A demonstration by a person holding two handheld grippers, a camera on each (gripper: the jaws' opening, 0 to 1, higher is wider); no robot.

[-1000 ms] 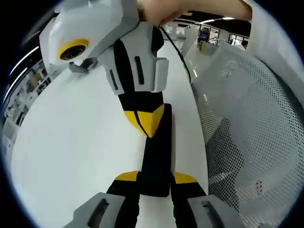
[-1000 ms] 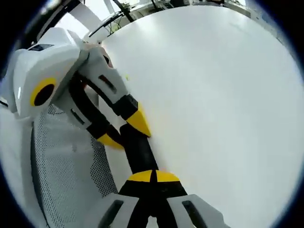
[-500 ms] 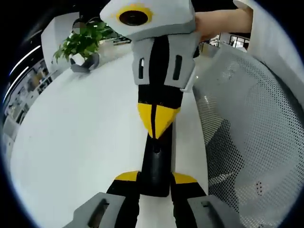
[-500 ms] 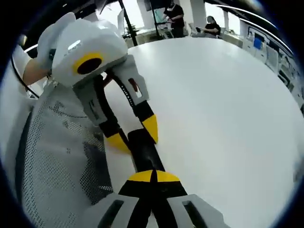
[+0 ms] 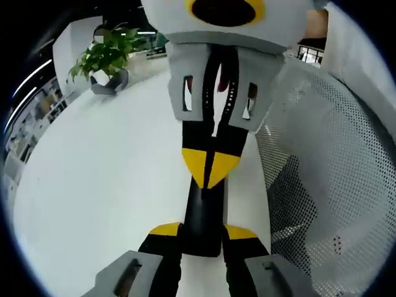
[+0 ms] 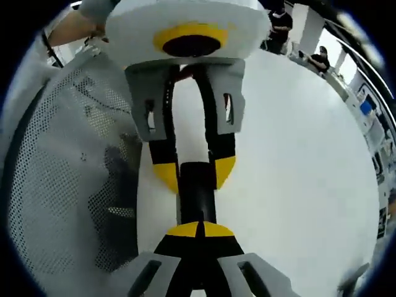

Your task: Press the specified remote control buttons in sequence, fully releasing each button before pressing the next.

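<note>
No text, label or number can be read anywhere.

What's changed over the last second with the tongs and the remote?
The right tongs swung from an angled approach to face the left tongs head-on along the remote, their shut tips now on its top face. The left tongs stayed clamped on the remote's end; remote and white table haven't moved.
</note>
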